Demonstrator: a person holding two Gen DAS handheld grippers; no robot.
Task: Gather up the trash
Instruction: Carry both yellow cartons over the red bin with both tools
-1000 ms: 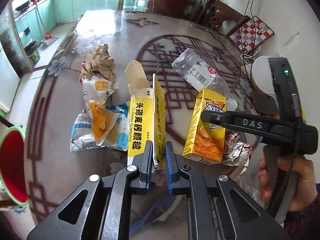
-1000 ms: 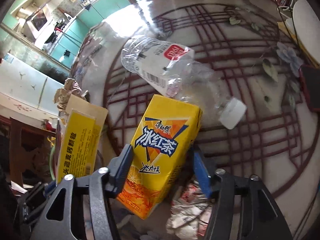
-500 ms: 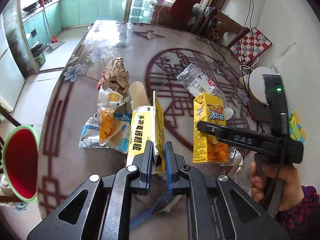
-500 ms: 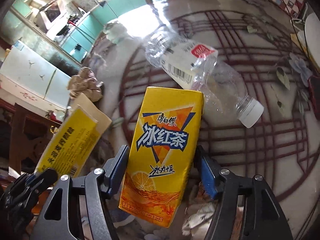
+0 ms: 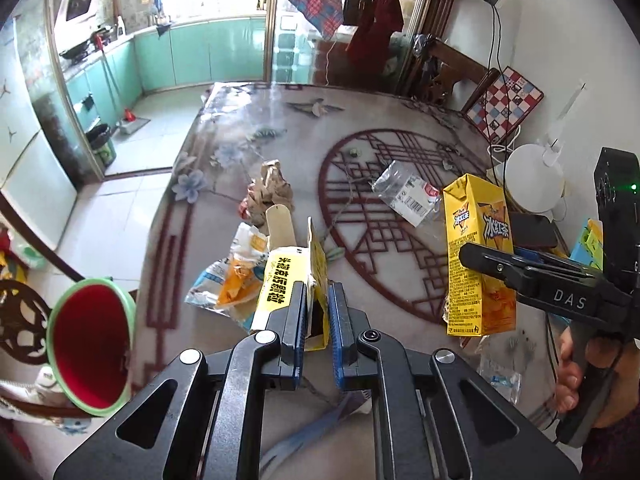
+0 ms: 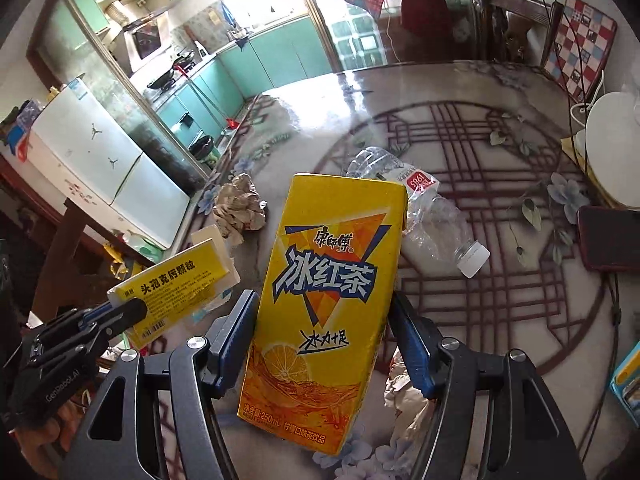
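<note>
Glossy carton (image 6: 324, 312), crinkled clear plastic bottle (image 6: 424, 220), glassy polished table (image 5: 400, 120)

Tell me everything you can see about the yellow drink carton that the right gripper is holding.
The yellow drink carton is a tall rectangular box of coated paperboard, printed with blue-outlined Chinese characters, an orange triangle and a lemon slice near the bottom. It looks intact and closed. It stands nearly upright, leaning slightly, lifted clear above the table. The right gripper clamps its two narrow sides with blue pads; nothing else touches it. Behind it on the table lies a crushed clear plastic bottle.
</note>
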